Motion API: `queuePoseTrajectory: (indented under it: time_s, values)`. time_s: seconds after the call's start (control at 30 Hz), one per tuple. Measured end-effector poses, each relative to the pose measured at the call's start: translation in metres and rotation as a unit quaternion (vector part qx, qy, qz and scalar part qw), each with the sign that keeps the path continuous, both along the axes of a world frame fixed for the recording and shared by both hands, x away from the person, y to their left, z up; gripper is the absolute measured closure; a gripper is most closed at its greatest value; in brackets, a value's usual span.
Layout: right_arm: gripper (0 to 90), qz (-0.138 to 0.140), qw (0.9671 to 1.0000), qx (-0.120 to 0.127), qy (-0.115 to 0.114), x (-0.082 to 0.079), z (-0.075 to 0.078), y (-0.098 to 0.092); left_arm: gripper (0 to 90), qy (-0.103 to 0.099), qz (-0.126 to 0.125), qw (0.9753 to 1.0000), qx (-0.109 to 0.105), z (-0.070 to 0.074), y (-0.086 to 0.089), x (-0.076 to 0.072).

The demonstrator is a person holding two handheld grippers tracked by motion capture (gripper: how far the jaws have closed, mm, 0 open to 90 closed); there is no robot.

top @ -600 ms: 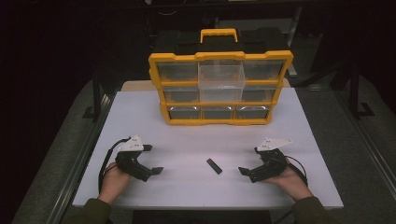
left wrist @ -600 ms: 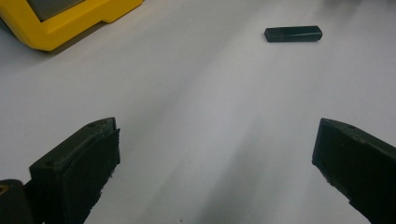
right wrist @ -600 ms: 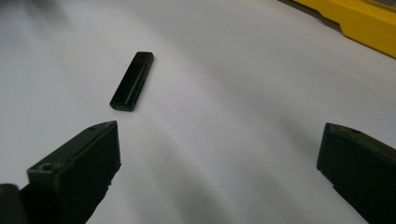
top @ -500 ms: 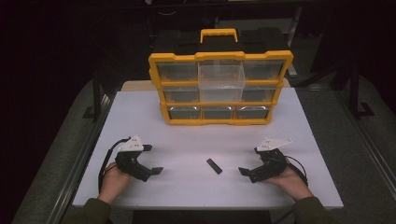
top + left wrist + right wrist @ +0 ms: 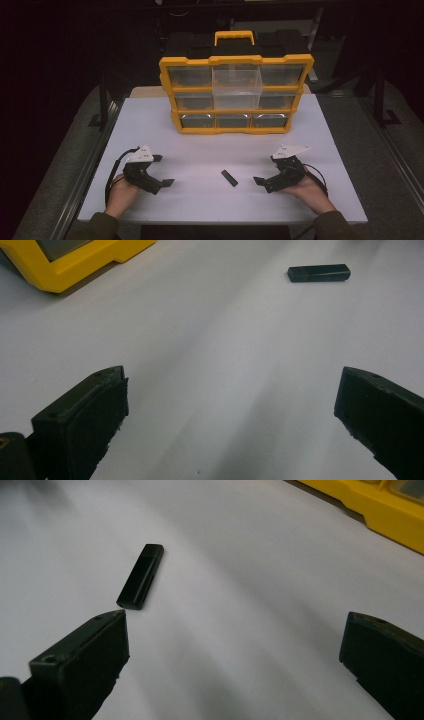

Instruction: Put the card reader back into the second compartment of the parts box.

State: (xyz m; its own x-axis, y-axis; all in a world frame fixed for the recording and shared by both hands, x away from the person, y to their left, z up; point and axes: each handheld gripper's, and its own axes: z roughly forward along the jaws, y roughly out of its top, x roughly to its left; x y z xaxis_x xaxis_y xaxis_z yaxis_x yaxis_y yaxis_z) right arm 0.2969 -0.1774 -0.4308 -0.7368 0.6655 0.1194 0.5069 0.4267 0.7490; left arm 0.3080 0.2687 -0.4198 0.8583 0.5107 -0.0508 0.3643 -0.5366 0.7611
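Stick [image 5: 229, 178] btwn both grippers, untouched

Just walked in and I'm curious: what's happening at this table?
A person sits at a white table with a claw tool in each hand. The left claw and the right claw both rest open, holding nothing. A small black stick lies between them, nearer the right one. A yellow drawer organizer stands behind, untouched.

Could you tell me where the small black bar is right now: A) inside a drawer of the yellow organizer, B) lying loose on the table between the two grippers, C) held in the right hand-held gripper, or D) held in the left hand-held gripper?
B: the black bar lies flat on the white table, apart from the open left hand-held gripper and the open right hand-held gripper.
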Motion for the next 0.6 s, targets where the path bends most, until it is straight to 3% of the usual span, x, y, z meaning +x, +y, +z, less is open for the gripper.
queuePoseTrajectory:
  time_s: [0.6]
  values:
    - [0.0, 0.003, 0.9999, 0.01, 0.002, 0.0072, 0.0066, 0.0046, 0.4, -0.002, -0.001, 1.0, -0.001, 0.0002, -0.0007, -0.0001]
